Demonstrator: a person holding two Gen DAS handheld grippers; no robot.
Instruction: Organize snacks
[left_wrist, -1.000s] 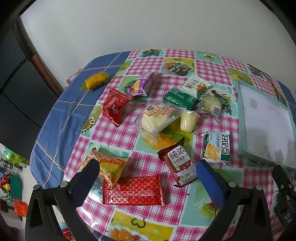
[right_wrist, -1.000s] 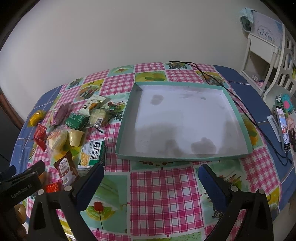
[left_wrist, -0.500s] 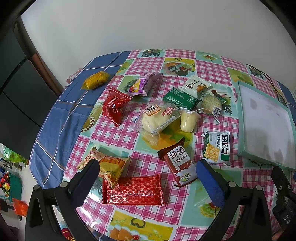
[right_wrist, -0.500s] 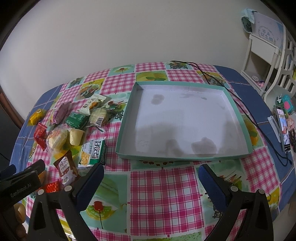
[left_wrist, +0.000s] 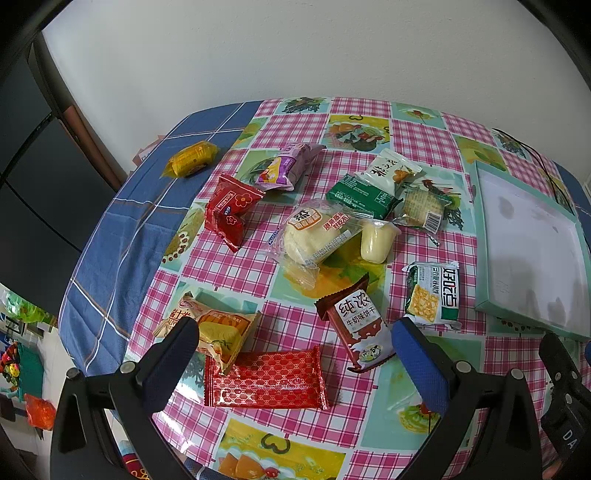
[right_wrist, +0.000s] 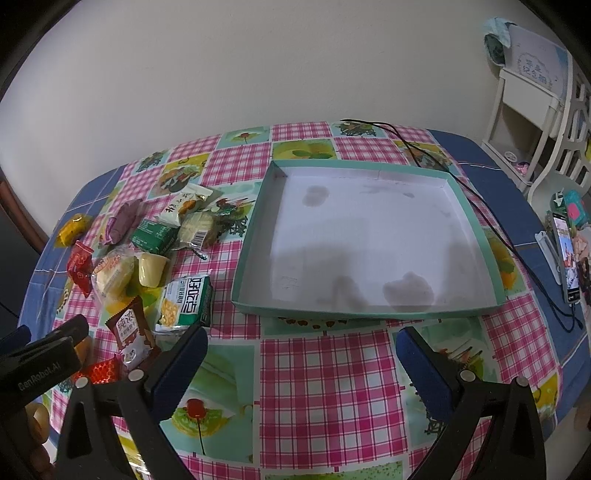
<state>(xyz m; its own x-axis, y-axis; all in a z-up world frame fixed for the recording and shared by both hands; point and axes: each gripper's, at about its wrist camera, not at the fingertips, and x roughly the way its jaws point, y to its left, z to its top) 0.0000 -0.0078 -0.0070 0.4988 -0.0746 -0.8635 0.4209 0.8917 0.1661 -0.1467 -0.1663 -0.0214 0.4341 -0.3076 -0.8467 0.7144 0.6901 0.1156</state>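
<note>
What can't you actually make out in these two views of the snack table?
- Orange snack packet, left wrist view: near corner hidden behind a finger of the open left gripper.
- Red foil packet, right wrist view: mostly hidden behind the left gripper's body.
- Teal tray, left wrist view: far side cut off by the frame edge.
- Phone, right wrist view: screen too small to read.

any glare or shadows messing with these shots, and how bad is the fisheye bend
Left wrist view: glare glints off the red foil packet; table edge bows strongly, corners vignette black. Right wrist view: soft grey shadows blotch the white floor of the teal tray; its straight walls curve, but everything stays sharp.
</note>
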